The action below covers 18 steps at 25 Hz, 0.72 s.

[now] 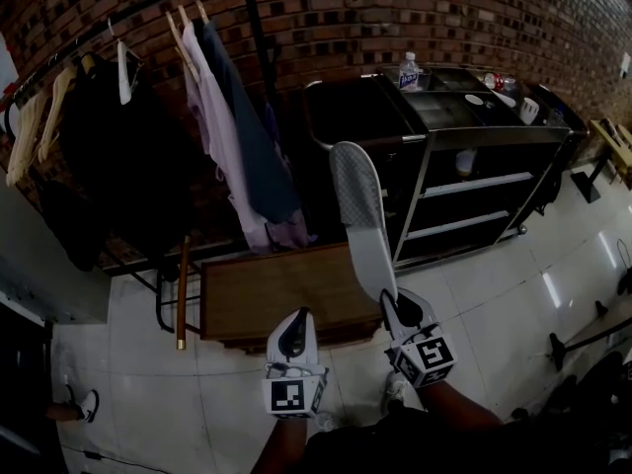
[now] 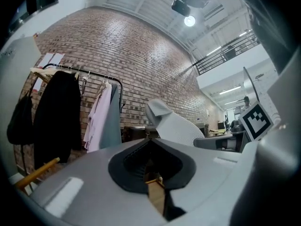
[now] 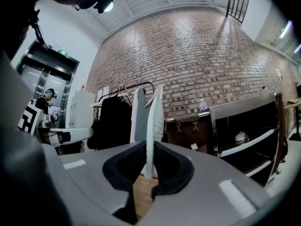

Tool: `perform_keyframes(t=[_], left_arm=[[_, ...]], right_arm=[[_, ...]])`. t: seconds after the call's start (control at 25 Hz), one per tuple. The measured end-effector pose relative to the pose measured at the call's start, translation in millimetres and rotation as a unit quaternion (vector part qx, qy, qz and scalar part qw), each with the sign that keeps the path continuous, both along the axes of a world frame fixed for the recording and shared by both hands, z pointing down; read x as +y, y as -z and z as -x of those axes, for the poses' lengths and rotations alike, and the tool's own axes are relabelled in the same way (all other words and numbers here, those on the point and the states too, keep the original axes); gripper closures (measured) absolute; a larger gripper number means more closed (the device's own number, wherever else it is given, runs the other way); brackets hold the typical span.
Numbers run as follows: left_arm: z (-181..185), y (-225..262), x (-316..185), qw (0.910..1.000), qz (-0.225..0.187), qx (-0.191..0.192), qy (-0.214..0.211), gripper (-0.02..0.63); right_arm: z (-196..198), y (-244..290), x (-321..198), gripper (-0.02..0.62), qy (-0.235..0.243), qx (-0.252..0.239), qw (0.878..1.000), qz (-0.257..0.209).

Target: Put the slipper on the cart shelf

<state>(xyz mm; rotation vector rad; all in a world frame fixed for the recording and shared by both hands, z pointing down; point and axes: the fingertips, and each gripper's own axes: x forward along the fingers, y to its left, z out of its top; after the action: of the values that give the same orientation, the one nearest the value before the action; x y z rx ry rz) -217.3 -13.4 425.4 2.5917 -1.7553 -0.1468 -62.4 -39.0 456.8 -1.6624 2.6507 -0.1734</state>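
The right gripper (image 1: 395, 309) is clamped on the lower end of the slipper (image 1: 360, 215). The jaws pinch the sole edge-on, so the slipper stands upright above the gripper with its other end highest. With the thin side taken, a narrow bite is enough and the long body stays free. I judge this a sensible grip for leading the slipper in flat onto a shelf (image 1: 464, 184) of the cart (image 1: 494, 136).

The slipper is in the air in front of the person, above the low wooden table (image 1: 267, 294), and well apart from the cart. The cart stands ahead and to the right against the brick wall, with its open-fronted shelves facing this way.

The left gripper (image 1: 293, 332) hangs beside the right one with its jaws together on nothing — it has no part in the carry and sits clear of the slipper. The clothes rack (image 1: 148, 8) is off to the left — out of the likely path to the cart.
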Motion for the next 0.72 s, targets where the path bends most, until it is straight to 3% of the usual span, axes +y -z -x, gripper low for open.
perform_keyframes(t=[0.36,0.72], left_arm=[[-38.9,-14.2,-3.9,0.9986,0.01,-0.006,-0.051,0.583],[-106.8,-25.8,-33.1,0.9977,0.019,-0.027,-0.059,0.583]], right_arm=[[-59.8,-32.2,21.5,0.557,-0.065,0.002,0.997,0.041],[-165.7,-78.8,10.0,0.557,-0.11,-0.003,0.99,0.086]])
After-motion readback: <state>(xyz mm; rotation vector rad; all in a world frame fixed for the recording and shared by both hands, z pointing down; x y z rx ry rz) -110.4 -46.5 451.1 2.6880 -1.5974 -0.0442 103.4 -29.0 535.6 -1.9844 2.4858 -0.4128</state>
